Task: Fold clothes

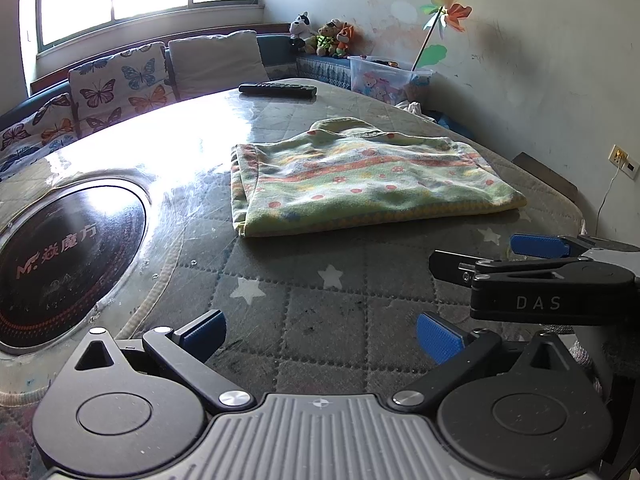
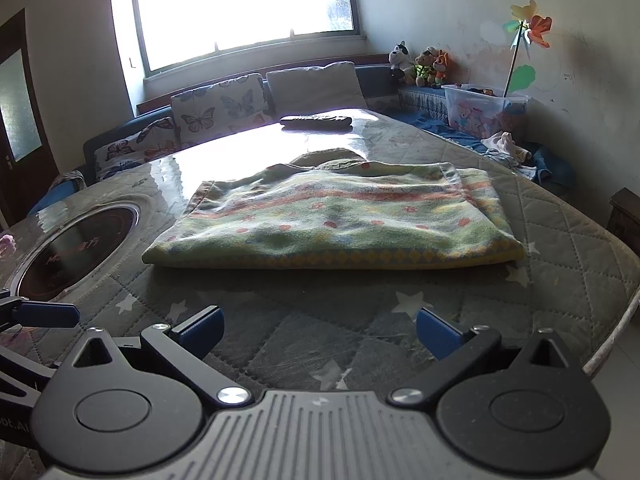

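A green and yellow garment with red flowers (image 1: 360,176) lies folded flat in a rectangle on the quilted table top (image 1: 304,320); it also shows in the right wrist view (image 2: 332,220). My left gripper (image 1: 320,336) is open and empty, low over the table, well short of the garment's near edge. My right gripper (image 2: 320,334) is open and empty, also short of the garment. The right gripper shows at the right of the left wrist view (image 1: 476,252). A blue fingertip (image 2: 48,314) of the left gripper shows at the left of the right wrist view.
A round black induction cooktop (image 1: 68,256) is set in the table at left. A black remote control (image 1: 278,89) lies at the far table edge. Behind are butterfly cushions (image 1: 116,84), stuffed toys (image 1: 324,34), a clear plastic toy box (image 1: 386,76) and a pinwheel (image 1: 446,12).
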Action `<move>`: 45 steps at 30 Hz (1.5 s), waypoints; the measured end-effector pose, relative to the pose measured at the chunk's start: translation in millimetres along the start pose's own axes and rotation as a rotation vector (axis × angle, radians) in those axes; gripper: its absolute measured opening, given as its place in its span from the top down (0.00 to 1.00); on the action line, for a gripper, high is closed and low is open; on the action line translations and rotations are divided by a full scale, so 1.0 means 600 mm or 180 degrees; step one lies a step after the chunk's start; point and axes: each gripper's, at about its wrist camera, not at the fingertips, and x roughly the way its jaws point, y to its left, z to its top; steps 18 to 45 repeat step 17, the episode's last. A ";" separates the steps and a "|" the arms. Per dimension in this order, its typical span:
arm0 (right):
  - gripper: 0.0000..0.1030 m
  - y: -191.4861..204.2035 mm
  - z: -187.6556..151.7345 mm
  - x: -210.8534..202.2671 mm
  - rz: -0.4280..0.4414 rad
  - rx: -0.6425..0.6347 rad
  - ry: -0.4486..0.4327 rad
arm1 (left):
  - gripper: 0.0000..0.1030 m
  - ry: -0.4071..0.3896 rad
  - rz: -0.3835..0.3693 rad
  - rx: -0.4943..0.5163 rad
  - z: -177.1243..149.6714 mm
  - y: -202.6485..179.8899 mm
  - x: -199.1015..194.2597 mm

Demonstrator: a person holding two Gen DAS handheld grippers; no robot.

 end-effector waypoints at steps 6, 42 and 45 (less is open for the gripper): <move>0.00 0.001 0.002 0.005 -0.0006 -0.0001 0.0014 | 0.00 -0.0006 -0.0005 0.0016 0.006 0.000 0.004; 0.00 0.000 0.004 0.010 -0.0017 0.0005 0.0027 | 0.00 -0.0059 0.0019 0.0067 0.012 0.000 0.008; 0.00 0.000 0.004 0.010 -0.0017 0.0005 0.0027 | 0.00 -0.0059 0.0019 0.0067 0.012 0.000 0.008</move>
